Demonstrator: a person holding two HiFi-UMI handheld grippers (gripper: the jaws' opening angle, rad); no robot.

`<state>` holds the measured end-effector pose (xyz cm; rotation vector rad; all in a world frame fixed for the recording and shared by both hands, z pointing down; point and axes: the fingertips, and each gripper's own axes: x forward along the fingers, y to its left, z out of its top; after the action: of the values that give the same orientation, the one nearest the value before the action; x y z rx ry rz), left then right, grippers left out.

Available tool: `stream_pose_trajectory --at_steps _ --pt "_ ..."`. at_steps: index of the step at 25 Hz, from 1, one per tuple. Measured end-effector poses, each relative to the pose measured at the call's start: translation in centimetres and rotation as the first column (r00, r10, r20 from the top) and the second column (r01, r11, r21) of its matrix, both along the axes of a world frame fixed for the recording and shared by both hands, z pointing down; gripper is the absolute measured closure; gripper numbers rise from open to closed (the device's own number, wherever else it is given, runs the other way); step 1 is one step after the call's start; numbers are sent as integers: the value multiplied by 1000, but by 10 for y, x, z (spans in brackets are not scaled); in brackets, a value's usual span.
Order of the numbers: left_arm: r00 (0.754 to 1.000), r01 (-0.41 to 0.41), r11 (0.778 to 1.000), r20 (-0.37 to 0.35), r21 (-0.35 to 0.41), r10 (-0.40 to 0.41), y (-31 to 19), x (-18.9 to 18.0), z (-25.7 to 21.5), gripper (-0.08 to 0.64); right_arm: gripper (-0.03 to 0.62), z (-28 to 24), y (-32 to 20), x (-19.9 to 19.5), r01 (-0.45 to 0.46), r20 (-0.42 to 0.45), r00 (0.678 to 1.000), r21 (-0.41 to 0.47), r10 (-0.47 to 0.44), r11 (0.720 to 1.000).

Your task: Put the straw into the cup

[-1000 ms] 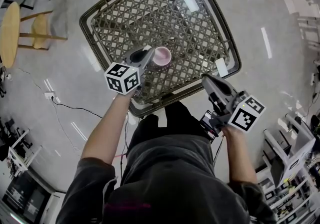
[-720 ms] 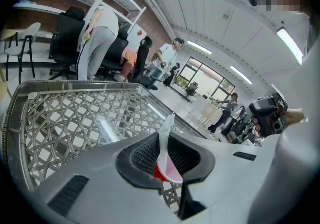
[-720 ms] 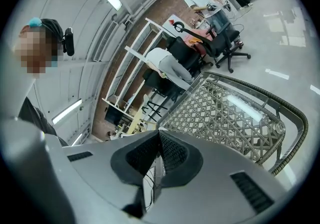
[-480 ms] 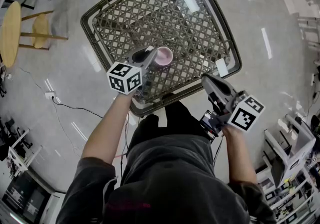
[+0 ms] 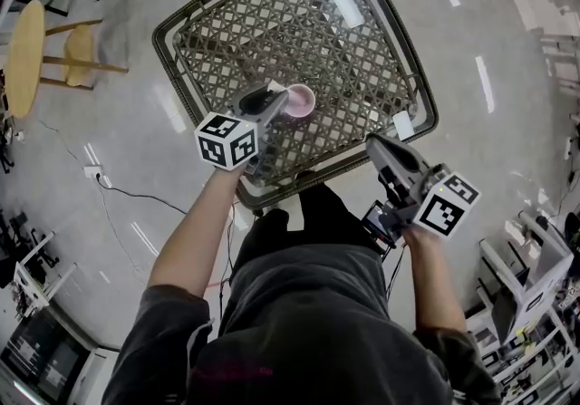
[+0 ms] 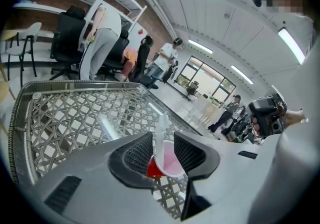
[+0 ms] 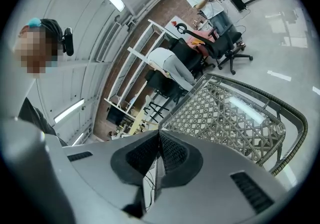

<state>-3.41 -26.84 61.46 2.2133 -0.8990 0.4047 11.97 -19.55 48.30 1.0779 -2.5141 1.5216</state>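
Observation:
A pink cup (image 5: 299, 101) (image 6: 168, 162) stands on the glass-topped wicker table (image 5: 362, 50), near its front left part. A pale straw (image 6: 160, 129) stands upright in the cup and rises above its rim. My left gripper (image 5: 265, 105) (image 6: 163, 149) reaches the cup from the near side. Its jaws are opening, with the straw and the cup's rim in the gap; the straw is close to the left pad (image 6: 140, 154), not squeezed. My right gripper (image 5: 384, 151) (image 7: 158, 154) hovers at the table's front right edge, shut with nothing in it.
A raised woven rim (image 5: 172, 77) runs round the table. A small white tag (image 5: 401, 120) lies near its right front corner. A yellow stool (image 5: 27, 50) and a floor cable (image 5: 136, 199) are to the left. People and office chairs (image 6: 70, 37) are beyond the table.
Both hands have stayed in place. The left gripper's jaws look slightly wider apart beside the cup; the cup has not moved.

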Motion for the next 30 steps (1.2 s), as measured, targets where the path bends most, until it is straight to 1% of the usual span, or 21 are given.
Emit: stream_pose_trajectory --at_steps 9,14,24,30 --pt "1000 28 999 12 18 -28 7 -1 -7 423 578 -3 4 7 12 12 1000 29 -12 1000" --pt "999 54 998 5 36 -54 6 -9 -19 423 578 -11 0 3 20 17 1000 56 -21 998" --pt "996 91 994 9 57 -92 11 -21 -36 423 578 -20 1 4 29 23 999 81 -31 996" --pt "995 95 993 -2 64 -95 19 -26 -48 423 578 -33 3 2 21 28 999 107 -24 994"
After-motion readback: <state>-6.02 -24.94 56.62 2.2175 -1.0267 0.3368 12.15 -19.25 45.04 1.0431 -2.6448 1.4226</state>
